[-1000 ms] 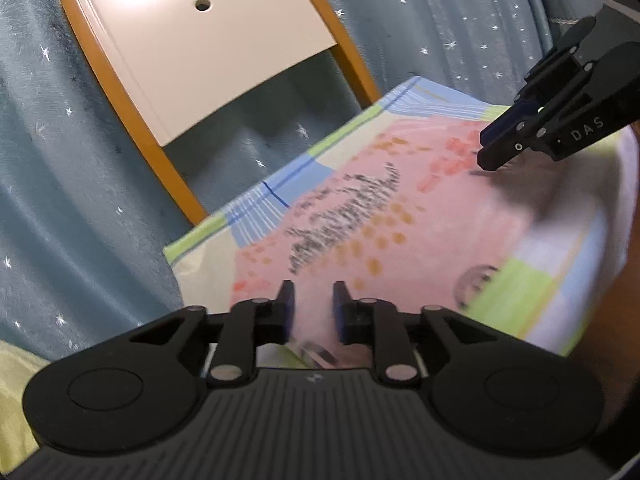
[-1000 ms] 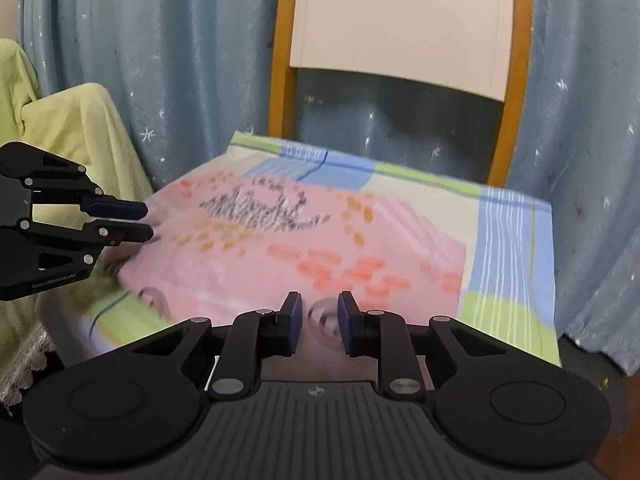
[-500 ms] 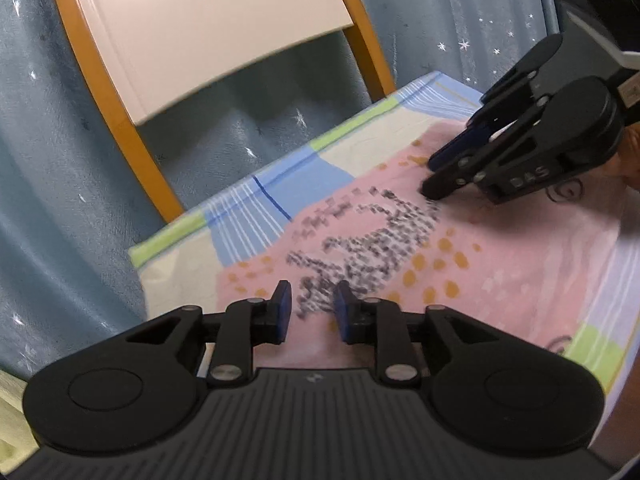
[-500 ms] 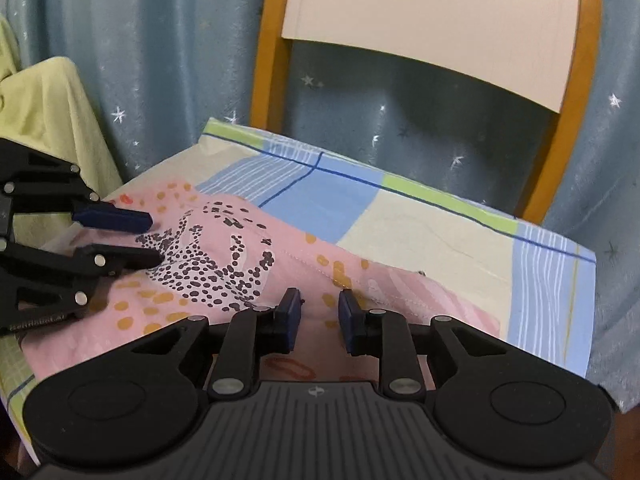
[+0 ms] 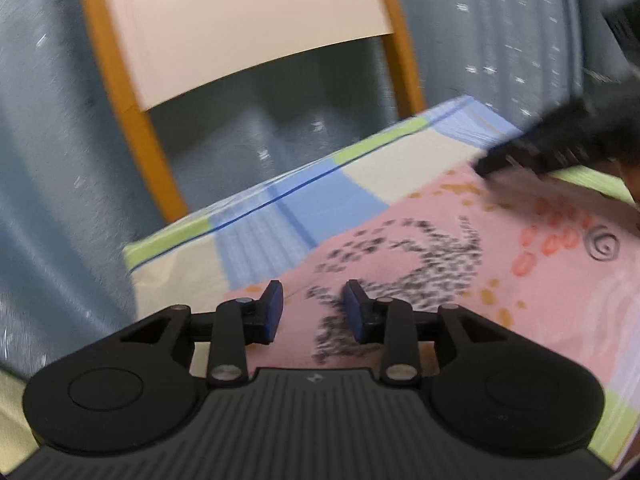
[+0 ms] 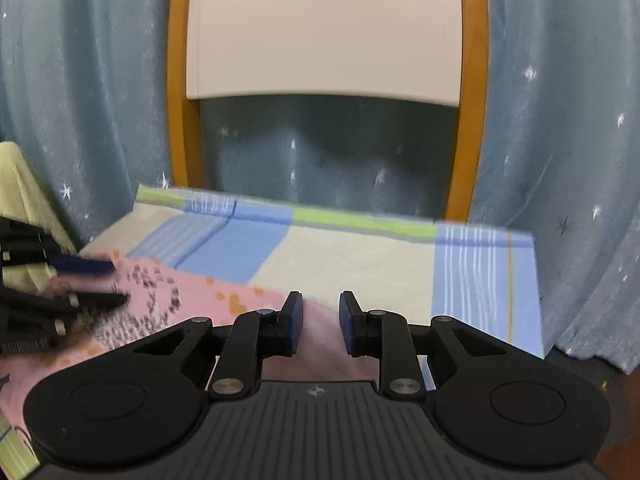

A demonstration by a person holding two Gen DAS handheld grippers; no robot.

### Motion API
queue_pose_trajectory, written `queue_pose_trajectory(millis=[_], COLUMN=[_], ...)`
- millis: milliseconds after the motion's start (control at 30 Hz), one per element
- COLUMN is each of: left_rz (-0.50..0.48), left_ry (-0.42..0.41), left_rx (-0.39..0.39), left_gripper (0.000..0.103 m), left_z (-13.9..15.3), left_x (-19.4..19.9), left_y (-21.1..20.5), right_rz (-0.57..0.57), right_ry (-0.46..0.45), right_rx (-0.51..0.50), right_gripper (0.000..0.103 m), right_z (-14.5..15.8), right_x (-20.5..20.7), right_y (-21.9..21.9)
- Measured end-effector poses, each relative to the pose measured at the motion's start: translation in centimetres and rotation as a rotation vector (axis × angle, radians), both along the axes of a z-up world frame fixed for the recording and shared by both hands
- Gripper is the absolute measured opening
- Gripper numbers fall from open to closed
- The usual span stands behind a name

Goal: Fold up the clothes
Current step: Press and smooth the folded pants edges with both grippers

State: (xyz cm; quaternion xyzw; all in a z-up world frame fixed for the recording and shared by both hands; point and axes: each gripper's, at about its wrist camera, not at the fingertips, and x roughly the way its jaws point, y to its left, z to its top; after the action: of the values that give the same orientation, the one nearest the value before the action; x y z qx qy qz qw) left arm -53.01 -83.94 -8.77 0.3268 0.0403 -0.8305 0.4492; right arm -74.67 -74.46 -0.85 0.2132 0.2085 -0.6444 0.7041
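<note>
A pink garment printed with black dots and orange marks lies on a patchwork cloth of blue, green and cream. My left gripper hovers over its dotted print. Its jaws are opening, and the fabric lies flat between them with the pads off it. My right gripper sits at the garment's far edge, with a ridge of pink fabric pinched between its pads. It shows as a black blur in the left wrist view. The left gripper appears at the left of the right wrist view.
A chair with an orange frame and pale backrest stands just behind the patchwork cloth. A blue starry curtain hangs behind and to both sides. Yellow-green fabric lies at the left.
Both grippers have moved forward toward the chair. More bare patchwork cloth now shows beyond the pink garment's far edge. The left jaws stand wider apart than before.
</note>
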Motion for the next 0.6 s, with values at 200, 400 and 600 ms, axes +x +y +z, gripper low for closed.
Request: queue_pose_trajectory(millis=[200,400,600], left_rz=[0.072,0.069,-0.032], left_ry=[-0.002,0.071,-0.027], left_rx=[0.01,0.049,0.015], left_gripper=[0.029,0.027,0.023], left_z=[-0.2,0.6,0.5], left_x=[2.0,3.1,1.3], left_y=[-0.7,0.5,4.0], right_rz=[-0.034,0.056,0.172], right_ry=[-0.044,-0.074,-0.067], right_rx=[0.013,-0.045,0.011], right_gripper=[0.026,0.027,0.027], right_z=[-0.1,1.0,-0.3], right_x=[-0.9,1.8,5.0], right_y=[0.4,3.6,5.0])
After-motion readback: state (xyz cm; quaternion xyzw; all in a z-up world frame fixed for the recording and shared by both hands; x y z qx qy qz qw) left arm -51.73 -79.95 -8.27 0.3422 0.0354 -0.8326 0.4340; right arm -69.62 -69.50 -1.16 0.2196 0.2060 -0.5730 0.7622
